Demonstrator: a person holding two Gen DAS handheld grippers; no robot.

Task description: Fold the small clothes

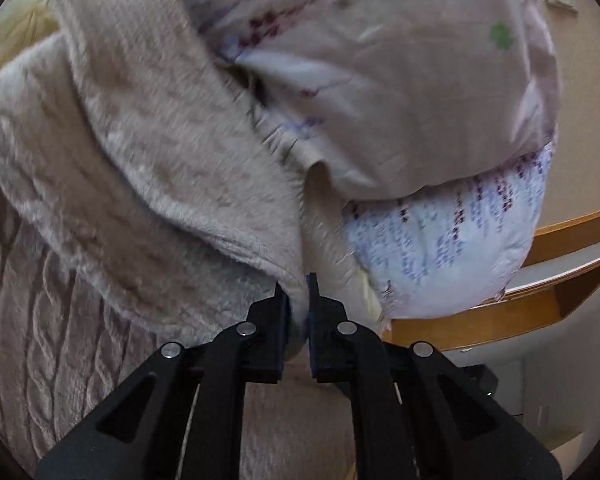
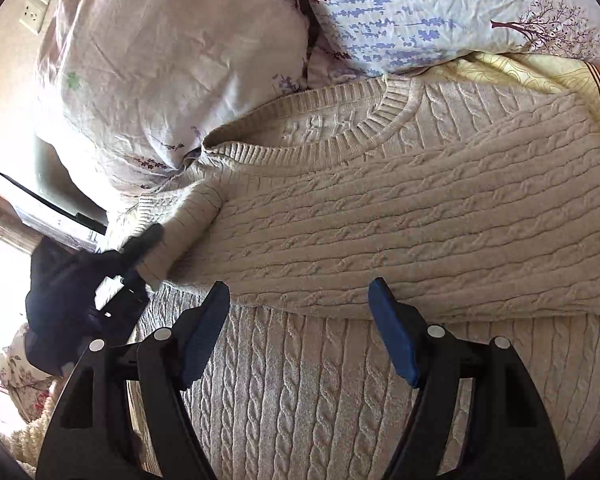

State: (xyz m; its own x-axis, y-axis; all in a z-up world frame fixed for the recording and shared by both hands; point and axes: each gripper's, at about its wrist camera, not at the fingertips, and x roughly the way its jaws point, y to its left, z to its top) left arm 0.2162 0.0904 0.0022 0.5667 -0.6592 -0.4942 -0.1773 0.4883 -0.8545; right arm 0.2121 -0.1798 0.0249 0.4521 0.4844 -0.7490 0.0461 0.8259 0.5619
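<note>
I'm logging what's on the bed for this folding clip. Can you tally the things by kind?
Sweater: 1
Floral pillows: 2
Grippers, left shut on the sweater's sleeve, right open: 2
Total: 5

Left gripper (image 1: 299,286) has its jaws nearly together, pinching a fold of the beige sweater (image 1: 148,152) between the tips. In the right wrist view it shows as a dark shape at the garment's left edge. Right gripper (image 2: 299,312) hangs just above the knit, blue pads (image 2: 394,332) spread wide, gripping nothing.
</note>
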